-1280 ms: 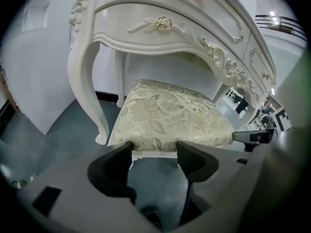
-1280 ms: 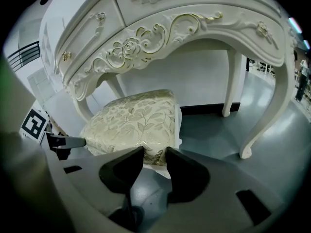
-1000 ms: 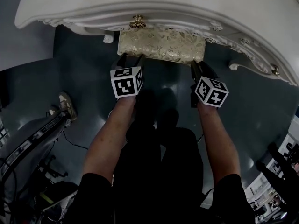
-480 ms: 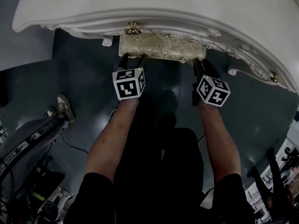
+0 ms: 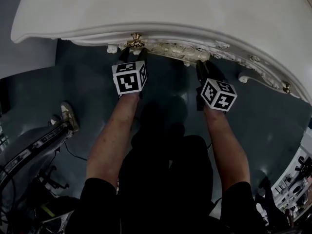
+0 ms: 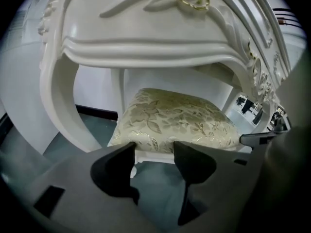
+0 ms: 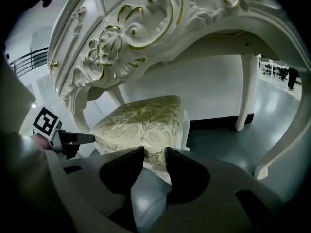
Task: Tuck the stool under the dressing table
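Moved: stool (image 5: pixel 170 48) nearly under table (image 5: pixel 195 13).
Left gripper (image 6: pixel 153 147): closing, empty, nudging stool.
Right gripper (image 7: pixel 154 152): pinching stool's corner.
Risk: I ram table's carving.

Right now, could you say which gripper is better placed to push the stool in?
Probably right: the right gripper grips the stool by its corner; the left gripper, jaws just closing, only straddles its front edge.

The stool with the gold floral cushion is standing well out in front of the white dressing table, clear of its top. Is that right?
Not quite. The stool is nearly all under the white dressing table, not clear of it. In the head view only a thin strip of its gold floral cushion shows past the tabletop's front edge.
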A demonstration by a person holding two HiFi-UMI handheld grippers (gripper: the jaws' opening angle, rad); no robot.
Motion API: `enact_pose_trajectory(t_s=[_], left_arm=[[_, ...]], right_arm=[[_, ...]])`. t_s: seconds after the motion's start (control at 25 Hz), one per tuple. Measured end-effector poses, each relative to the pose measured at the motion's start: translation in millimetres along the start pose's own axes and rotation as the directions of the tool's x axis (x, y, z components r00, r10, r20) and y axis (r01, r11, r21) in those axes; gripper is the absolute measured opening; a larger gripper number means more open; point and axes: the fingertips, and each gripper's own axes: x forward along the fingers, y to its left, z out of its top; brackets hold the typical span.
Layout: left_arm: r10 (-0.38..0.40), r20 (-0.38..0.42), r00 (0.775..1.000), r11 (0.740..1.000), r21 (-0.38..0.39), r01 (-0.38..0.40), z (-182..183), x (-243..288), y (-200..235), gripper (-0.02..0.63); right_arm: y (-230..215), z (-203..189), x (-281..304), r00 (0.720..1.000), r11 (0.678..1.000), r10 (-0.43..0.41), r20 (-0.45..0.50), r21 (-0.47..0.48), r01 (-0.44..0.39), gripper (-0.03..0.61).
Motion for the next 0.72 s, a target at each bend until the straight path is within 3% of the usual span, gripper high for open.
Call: enact_pose_trajectory(t_s=[0.36,0.72], left_arm=[[-0.028,0.039,0.999,0.999,-0.019,0.029,-0.3,2.8,-14.7,0.253],[0.001,-0.009,1.000,0.999,-0.054,-0.001,-15.5,-26.4,-2.3,0.253]], right_arm=[[-19.4,13.4,6.8,1.000,1.000,-0.019,0.016,-0.022,0.020,0.160],[-18.3,13.8,0.9,0.999,0.999,-0.027,-0.028,0.026,0.028,0.160]])
